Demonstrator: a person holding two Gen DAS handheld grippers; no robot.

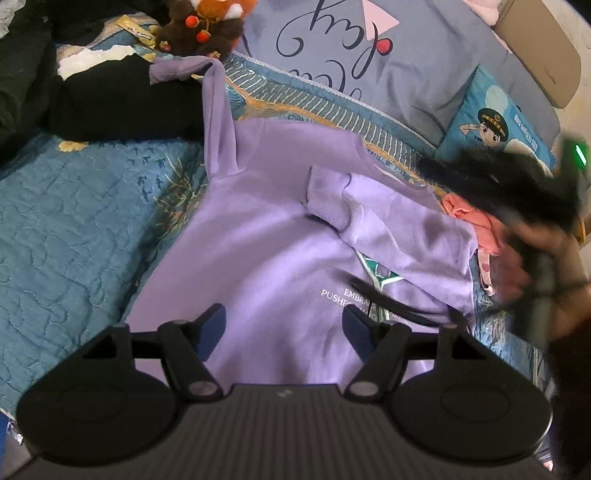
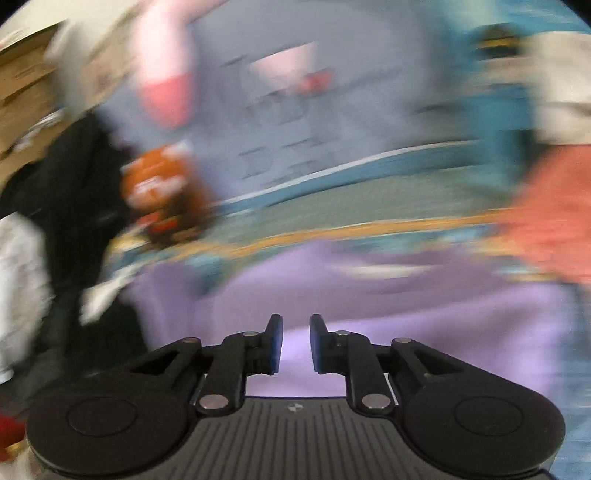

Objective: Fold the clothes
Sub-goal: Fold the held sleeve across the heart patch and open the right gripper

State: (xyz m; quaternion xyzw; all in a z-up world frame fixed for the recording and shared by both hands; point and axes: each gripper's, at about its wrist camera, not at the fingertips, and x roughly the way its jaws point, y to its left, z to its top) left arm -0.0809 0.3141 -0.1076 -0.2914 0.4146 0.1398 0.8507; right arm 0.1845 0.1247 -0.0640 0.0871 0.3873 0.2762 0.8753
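Left gripper jaws spread over purple sweatshirt, right gripper jaws slightly apart, empty

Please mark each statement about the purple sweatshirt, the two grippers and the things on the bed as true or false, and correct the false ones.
1. The purple sweatshirt lies on the teal quilt. True.
2. The left gripper is shut on the sweatshirt. False: its fingers stand wide apart and hold nothing.
3. One sleeve is folded over the body. True.
4. The plush toy lies on the sweatshirt's print. False: it sits at the far end, beside black clothes.
5. The right gripper holds cloth. False: a clear gap shows.
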